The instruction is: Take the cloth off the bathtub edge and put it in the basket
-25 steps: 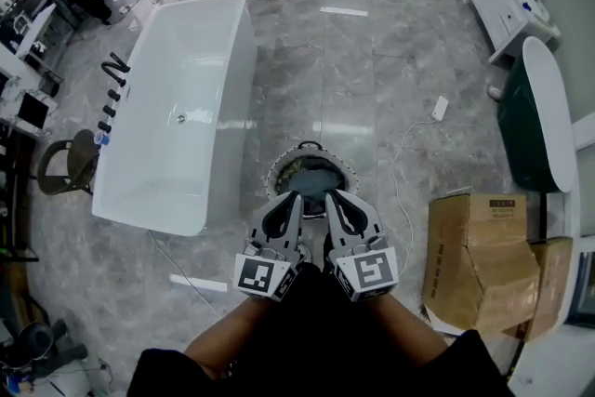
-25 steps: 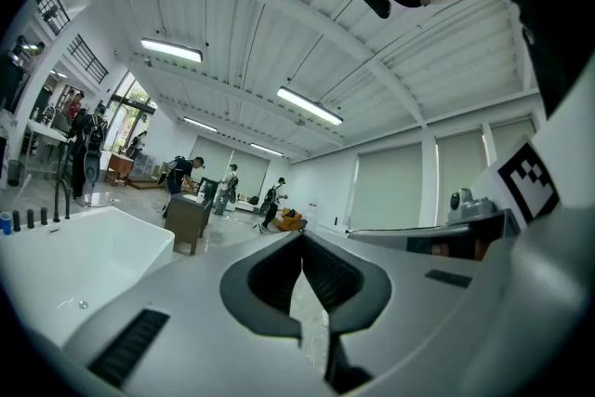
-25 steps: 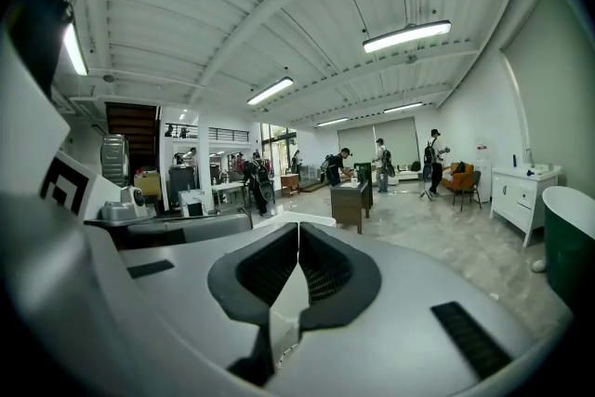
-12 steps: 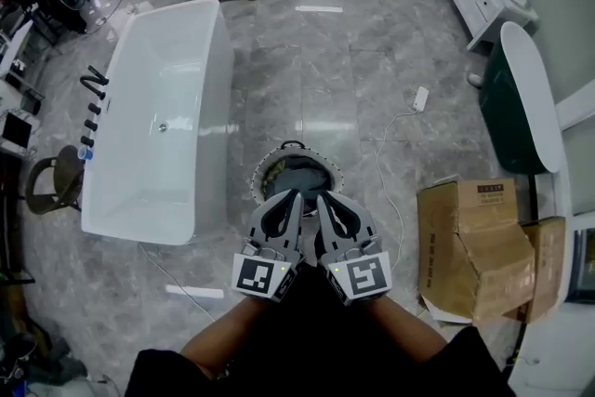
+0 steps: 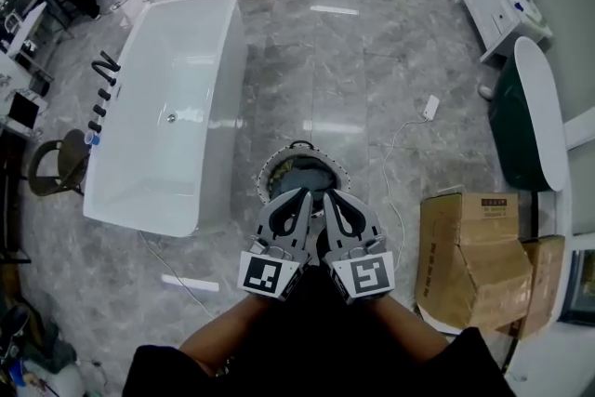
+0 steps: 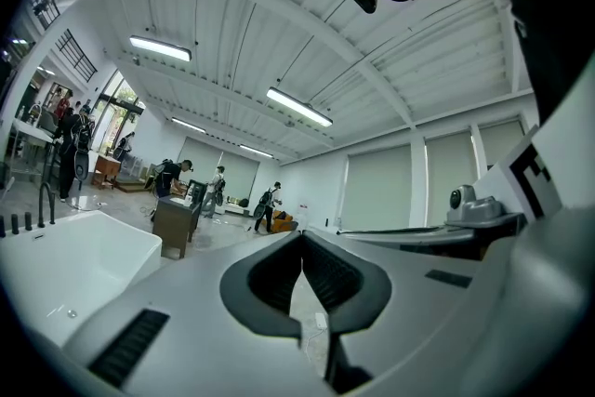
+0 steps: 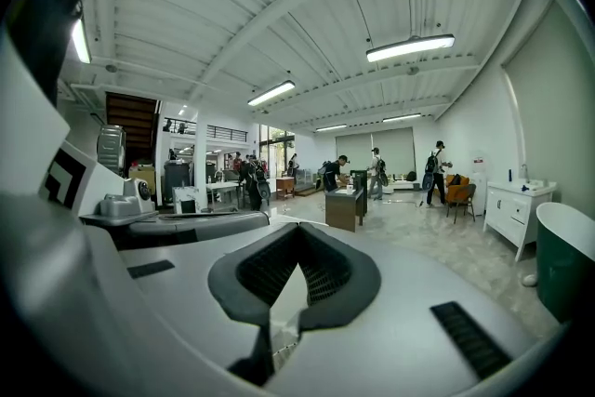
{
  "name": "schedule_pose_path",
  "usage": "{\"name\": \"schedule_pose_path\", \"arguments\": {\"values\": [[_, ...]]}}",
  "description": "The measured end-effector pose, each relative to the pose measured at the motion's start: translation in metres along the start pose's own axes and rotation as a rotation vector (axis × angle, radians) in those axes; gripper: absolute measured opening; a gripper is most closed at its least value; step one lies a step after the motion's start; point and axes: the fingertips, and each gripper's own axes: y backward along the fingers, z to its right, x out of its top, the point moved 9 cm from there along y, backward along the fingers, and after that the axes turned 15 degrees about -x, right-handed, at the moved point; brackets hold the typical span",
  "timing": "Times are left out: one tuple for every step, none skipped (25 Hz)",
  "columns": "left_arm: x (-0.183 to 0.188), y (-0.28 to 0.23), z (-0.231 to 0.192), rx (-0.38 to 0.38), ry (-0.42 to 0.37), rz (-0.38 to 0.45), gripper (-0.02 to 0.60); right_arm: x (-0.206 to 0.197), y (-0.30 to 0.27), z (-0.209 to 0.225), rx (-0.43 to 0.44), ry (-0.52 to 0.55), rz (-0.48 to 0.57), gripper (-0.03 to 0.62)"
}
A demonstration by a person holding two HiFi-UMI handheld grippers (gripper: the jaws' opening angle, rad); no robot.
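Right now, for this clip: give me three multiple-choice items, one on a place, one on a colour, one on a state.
1. Where does the basket stand?
A. on a countertop
B. on the floor just ahead of the left gripper and right gripper
C. on a wall hook

2. What colour is the bathtub at the head view's left?
A. white
B. dark green
C. brown

3. How do both grippers' jaws stand?
A. both apart
B. left apart, right together
C. both together, empty

Answers: 1 B, the head view shows it on the floor beyond the fingertips; 2 A, its shell is white; 3 C, each gripper view shows pads meeting with nothing between.
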Motion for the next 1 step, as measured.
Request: {"name": "schedule_pose_path", "arguments": {"values": [[0.0,-0.0003,-0.0005,-0.002,0.001,0.012,0.015,-0.0008,-0.0011,-0.0004,0.0,0.004,-0.002,0.031]]}}
